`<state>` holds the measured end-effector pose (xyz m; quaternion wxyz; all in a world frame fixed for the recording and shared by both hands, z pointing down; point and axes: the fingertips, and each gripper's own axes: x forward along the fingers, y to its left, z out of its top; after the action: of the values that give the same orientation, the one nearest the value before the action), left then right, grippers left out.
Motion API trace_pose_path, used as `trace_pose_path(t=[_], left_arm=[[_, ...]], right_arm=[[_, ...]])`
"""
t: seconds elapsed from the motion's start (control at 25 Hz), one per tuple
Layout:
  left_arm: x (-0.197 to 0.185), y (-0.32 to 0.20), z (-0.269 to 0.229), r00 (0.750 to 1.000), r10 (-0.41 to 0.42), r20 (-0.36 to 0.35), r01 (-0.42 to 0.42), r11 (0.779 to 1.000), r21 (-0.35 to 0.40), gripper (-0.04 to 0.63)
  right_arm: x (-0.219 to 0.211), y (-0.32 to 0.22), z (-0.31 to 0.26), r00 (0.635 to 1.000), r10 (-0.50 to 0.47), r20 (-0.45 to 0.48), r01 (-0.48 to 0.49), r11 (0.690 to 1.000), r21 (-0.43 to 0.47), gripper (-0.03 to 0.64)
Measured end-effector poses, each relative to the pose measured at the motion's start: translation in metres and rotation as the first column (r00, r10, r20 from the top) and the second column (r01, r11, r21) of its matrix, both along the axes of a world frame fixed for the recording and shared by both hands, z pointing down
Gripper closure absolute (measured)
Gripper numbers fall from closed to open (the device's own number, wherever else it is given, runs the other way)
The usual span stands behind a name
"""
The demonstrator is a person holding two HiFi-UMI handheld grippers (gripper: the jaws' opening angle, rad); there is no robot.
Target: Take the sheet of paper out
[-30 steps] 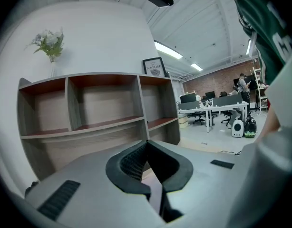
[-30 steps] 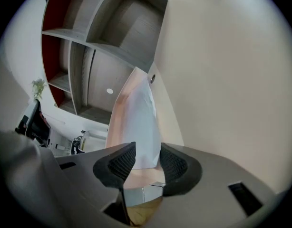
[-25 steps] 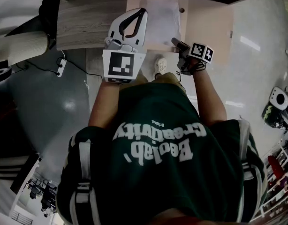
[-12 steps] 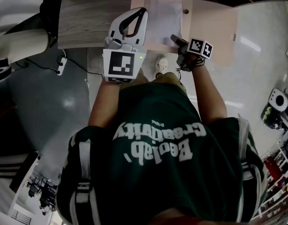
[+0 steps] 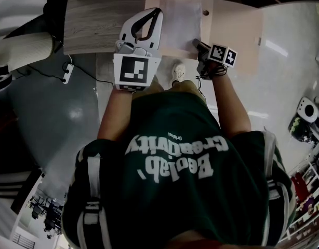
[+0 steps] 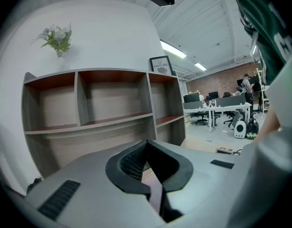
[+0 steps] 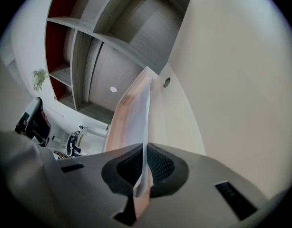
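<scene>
A pale sheet of paper (image 5: 180, 17) lies on a pink board (image 5: 229, 27) in front of me. My right gripper (image 5: 197, 43) is at the sheet's near right corner. Its jaws have just been closing and are now shut on the sheet's edge. In the right gripper view the sheet (image 7: 145, 122) runs edge-on between the pads of that gripper (image 7: 142, 148), with the board (image 7: 179, 122) beyond. My left gripper (image 5: 158, 12) sits at the sheet's left side, jaws together. In the left gripper view its tips (image 6: 146, 144) meet. A pinkish strip shows in the gap behind them, and I cannot tell whether it is held.
A grey wood-grain surface (image 5: 92, 30) adjoins the board on the left. An open shelf unit (image 6: 103, 108) stands ahead of the left gripper. A round stud (image 5: 206, 12) sits on the board near the sheet. A power strip (image 5: 67, 72) lies on the floor at the left.
The right gripper has edged in to the sheet's corner and its jaws have come together on the paper. The left gripper has barely shifted.
</scene>
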<state>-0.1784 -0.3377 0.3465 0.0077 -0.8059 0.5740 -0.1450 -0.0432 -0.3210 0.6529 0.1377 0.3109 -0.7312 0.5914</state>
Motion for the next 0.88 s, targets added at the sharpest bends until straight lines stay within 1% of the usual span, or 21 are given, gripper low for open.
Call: trace_pose_path(t=[0.2, 0.32, 0.52, 0.88], left_arm=[[0.008, 0.0, -0.003, 1.0, 0.005, 0.0, -0.005, 1.0, 0.004, 0.577], [0.018, 0.001, -0.006, 1.0, 0.008, 0.0, -0.008, 1.0, 0.007, 0.577], [0.022, 0.001, -0.005, 1.0, 0.012, -0.005, -0.012, 1.0, 0.011, 0.577], [0.044, 0.004, -0.008, 1.0, 0.028, -0.006, -0.028, 0.999, 0.029, 0.577]], right_arm=[[0.011, 0.0, -0.007, 1.0, 0.011, -0.012, -0.011, 1.0, 0.022, 0.583], [0.024, 0.0, -0.013, 0.999, 0.009, -0.033, -0.008, 0.999, 0.045, 0.583], [0.035, -0.003, -0.019, 0.998, 0.027, -0.056, -0.022, 0.996, 0.084, 0.583], [0.059, -0.008, -0.042, 0.995, 0.047, -0.093, -0.028, 0.982, 0.188, 0.583]])
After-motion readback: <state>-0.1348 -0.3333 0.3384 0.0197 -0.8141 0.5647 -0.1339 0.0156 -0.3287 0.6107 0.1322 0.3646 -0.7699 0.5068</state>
